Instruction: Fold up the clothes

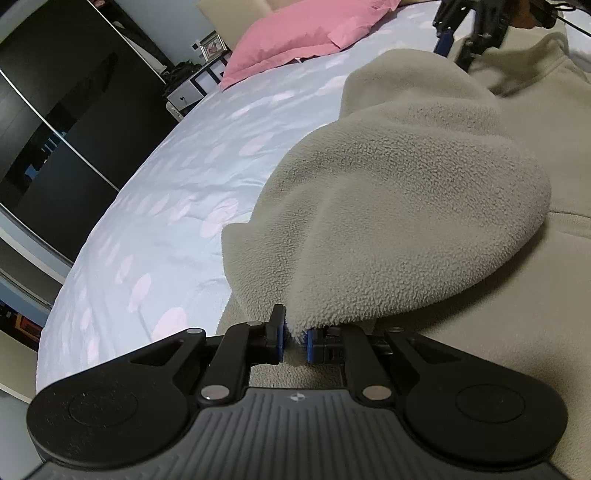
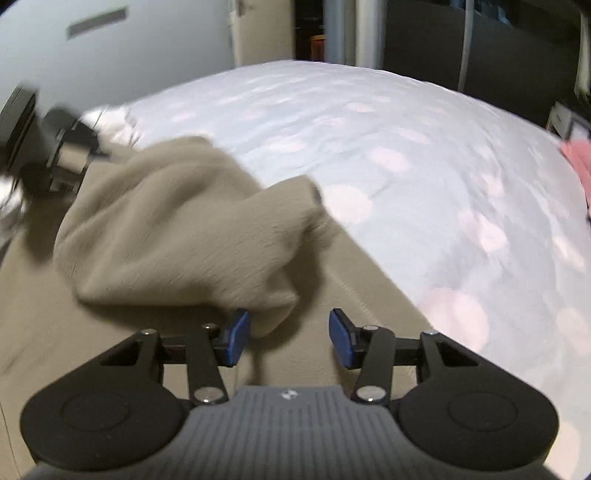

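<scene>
On the pale blue bedspread (image 1: pixel 155 206) lies the beige fleece top (image 1: pixel 406 206), one flap raised and doubled over the body. Left gripper (image 1: pixel 295 338) pinched tight on the flap's near edge; right gripper (image 2: pixel 288 336) half open, empty, fleece just beside its left pad. Best to carry the flap across level, lay it flat, then smooth. Pink pillow (image 1: pixel 295 33) far off, well apart; dark wardrobe (image 1: pixel 55 122) left. Nothing blocking.

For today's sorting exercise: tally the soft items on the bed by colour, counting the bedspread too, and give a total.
Beige: 1, the fleece garment
Pink: 1, the pillow
Pale blue with pink spots: 1, the bedspread
Total: 3
</scene>
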